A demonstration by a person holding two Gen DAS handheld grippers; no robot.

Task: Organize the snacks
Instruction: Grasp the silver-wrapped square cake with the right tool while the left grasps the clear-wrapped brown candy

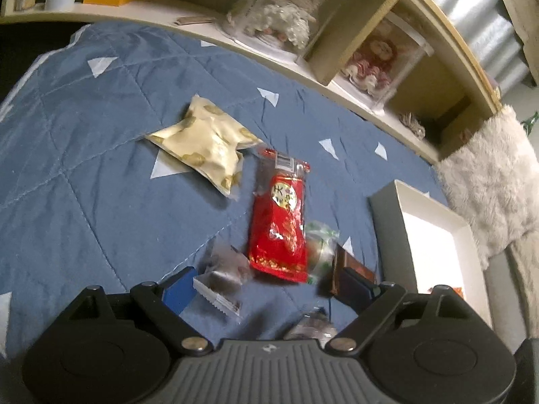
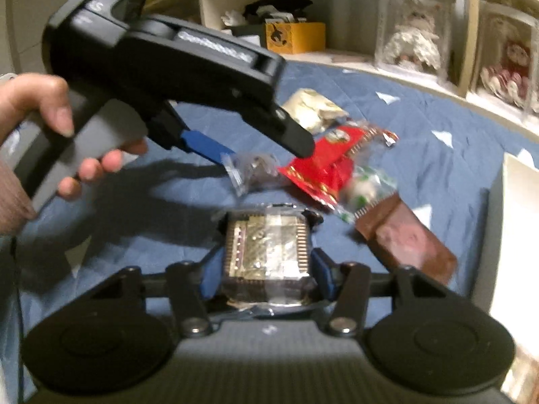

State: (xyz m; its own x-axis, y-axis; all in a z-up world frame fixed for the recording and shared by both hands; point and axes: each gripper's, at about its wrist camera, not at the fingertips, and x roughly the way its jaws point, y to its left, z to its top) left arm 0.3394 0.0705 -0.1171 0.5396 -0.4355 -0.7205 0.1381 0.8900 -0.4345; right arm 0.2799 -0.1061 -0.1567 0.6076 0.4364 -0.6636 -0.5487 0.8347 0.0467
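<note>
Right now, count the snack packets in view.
6: cream packet, red packet, green-white packet, brown packet, clear packet by left gripper, gold packet in right gripper. Box may hide more.

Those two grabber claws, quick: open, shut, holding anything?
Left gripper: open, holding nothing.
Right gripper: shut on the clear-wrapped snack.

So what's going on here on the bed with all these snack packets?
A person is sorting snacks on a blue quilt, one claw in each hand. The right claw has its fingers against a gold-and-dark wrapped snack. The left claw is open over a clear packet beside the red packet. A white box waits nearby.
</note>
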